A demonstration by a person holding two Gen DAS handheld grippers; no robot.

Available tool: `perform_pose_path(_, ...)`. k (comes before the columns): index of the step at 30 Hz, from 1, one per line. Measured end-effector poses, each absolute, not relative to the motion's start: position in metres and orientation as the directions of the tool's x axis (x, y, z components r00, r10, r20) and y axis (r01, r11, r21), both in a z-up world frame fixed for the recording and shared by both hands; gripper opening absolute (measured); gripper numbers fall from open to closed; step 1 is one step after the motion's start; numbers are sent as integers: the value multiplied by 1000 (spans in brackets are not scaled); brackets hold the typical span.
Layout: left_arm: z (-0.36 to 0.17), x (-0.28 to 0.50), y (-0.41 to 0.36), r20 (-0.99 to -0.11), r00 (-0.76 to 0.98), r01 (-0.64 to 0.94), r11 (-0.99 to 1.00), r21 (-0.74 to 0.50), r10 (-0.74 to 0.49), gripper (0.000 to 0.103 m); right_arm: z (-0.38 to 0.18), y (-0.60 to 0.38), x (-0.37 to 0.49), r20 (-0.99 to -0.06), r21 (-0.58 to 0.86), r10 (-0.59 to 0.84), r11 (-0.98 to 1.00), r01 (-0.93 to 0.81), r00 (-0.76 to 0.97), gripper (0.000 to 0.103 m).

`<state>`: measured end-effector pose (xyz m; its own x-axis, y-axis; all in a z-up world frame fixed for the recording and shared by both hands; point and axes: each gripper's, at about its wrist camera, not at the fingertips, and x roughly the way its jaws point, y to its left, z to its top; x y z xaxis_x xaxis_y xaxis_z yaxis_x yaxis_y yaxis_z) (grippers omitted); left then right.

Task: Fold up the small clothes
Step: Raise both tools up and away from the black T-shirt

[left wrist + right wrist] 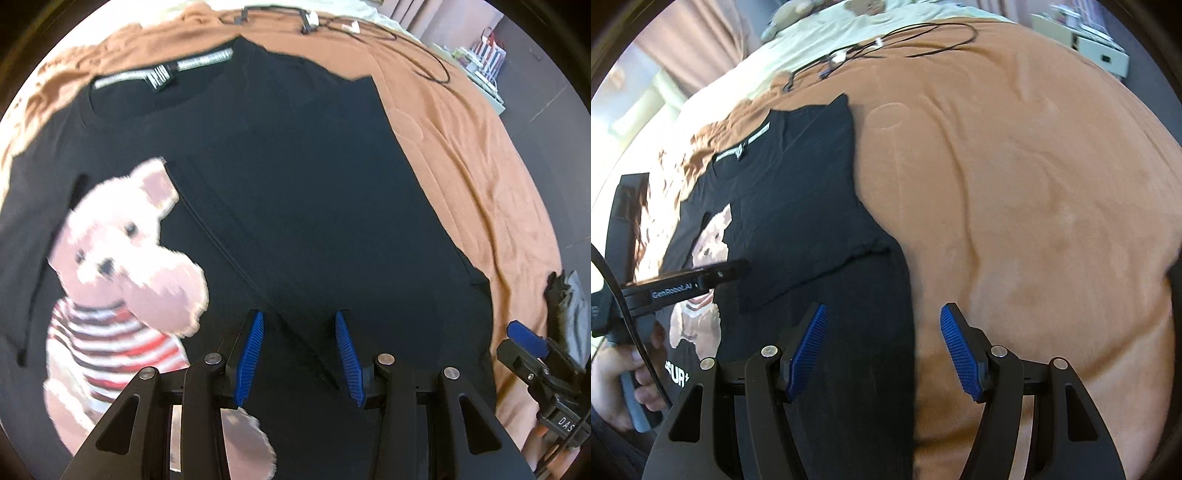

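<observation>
A black T-shirt point(295, 177) with a pink bear print point(122, 266) lies flat on an orange-brown blanket point(454, 155), collar at the far end. Its right side and sleeve are folded inward over the front, partly covering the print. My left gripper point(300, 354) hovers open above the shirt's lower middle, nothing between its blue pads. In the right wrist view the same shirt point(798, 206) stretches along the left. My right gripper point(884, 347) is open over the shirt's folded right edge near the hem, holding nothing. The left gripper's body point(683, 282) shows at the left, gripped by a hand point(624, 384).
Black cables point(886, 48) with small white plugs lie on the blanket beyond the collar. A pale sheet point(820, 33) covers the far part of the bed. Shelving with boxes point(484, 59) stands at the far right. Open blanket stretches to the right of the shirt.
</observation>
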<state>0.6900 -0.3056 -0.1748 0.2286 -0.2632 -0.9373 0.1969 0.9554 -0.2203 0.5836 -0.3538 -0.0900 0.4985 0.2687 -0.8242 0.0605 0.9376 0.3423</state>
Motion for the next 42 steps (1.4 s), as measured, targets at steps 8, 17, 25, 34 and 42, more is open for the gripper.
perform_pose_path(8, -177, 678, -312, -938, 256, 184, 964, -190, -234, 7, -76, -380, 533, -771, 421, 278, 898, 130, 573, 62)
perform_pose_path(17, -175, 666, -310, -963, 223, 142, 982, -124, -154, 6, -70, -386, 511, -749, 436, 259, 886, 160, 610, 62)
perform_pose_path(25, -131, 624, -260, -939, 262, 155, 970, -187, -223, 14, -43, -368, 479, -693, 420, 230, 899, 124, 683, 62)
perform_pose_path(34, -62, 554, -181, -872, 419, 156, 966, -205, -252, 84, -16, -329, 424, -705, 321, 196, 945, 60, 682, 83)
perform_pose_path(42, -28, 490, -121, -809, 527, 164, 965, -204, -261, 102, 20, -308, 375, -707, 247, 124, 966, 80, 696, 103)
